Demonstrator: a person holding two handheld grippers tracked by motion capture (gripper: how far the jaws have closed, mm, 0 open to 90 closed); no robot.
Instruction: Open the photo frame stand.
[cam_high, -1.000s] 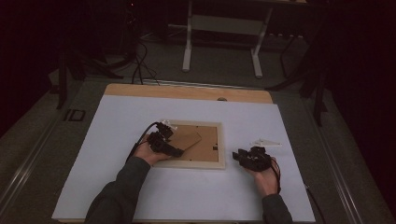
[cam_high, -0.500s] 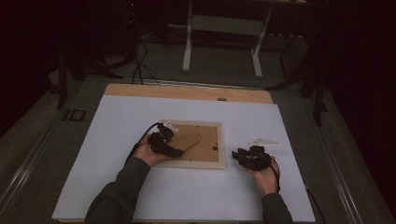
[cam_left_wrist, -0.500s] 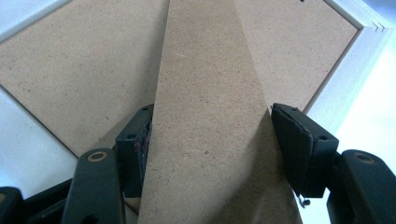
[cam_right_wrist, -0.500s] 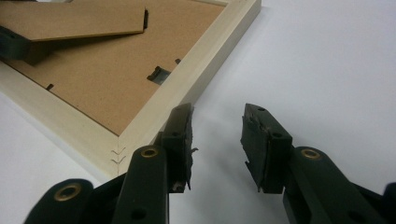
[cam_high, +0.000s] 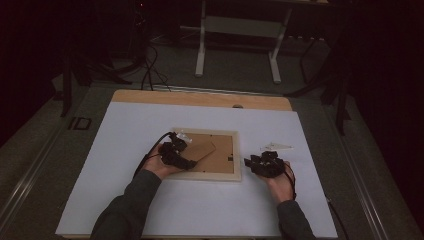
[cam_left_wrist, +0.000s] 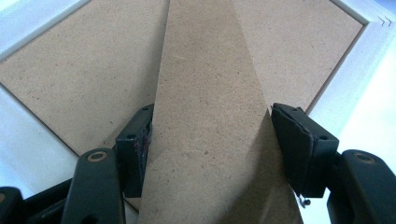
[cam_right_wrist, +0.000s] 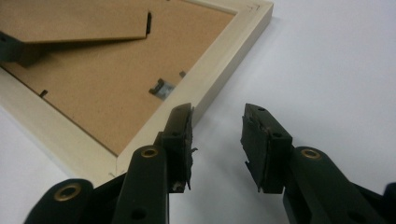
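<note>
The picture frame (cam_high: 207, 155) lies face down on the white surface (cam_high: 125, 130), its brown backing board up, and everything else is placed from it. Nearest the person, the left gripper (cam_high: 176, 153) sits over the frame's left part. In the left gripper view its fingers (cam_left_wrist: 135, 149) stand wide on either side of the fold-out cardboard stand (cam_left_wrist: 210, 140). The stand's edges meet both pads, so it looks held across its width. The stand's long axis runs straight away from the fingers, toward the frame's far corner (cam_left_wrist: 373, 21).

The right gripper (cam_high: 266, 164) rests on the surface just off the frame's right edge. Its fingers (cam_right_wrist: 180, 135) are about half open with nothing between them. The left finger is close beside the frame's pale wooden rail (cam_right_wrist: 210, 79), and I cannot tell if it touches. A small metal clip (cam_right_wrist: 161, 88) sits on the backing just inside that rail, so the right hand is the nearer one for it.

Beyond the right gripper lies a small clear piece (cam_high: 277, 146), apart from the frame.

Count: one frame, one stand, one clip clearly seen, two grippers.
</note>
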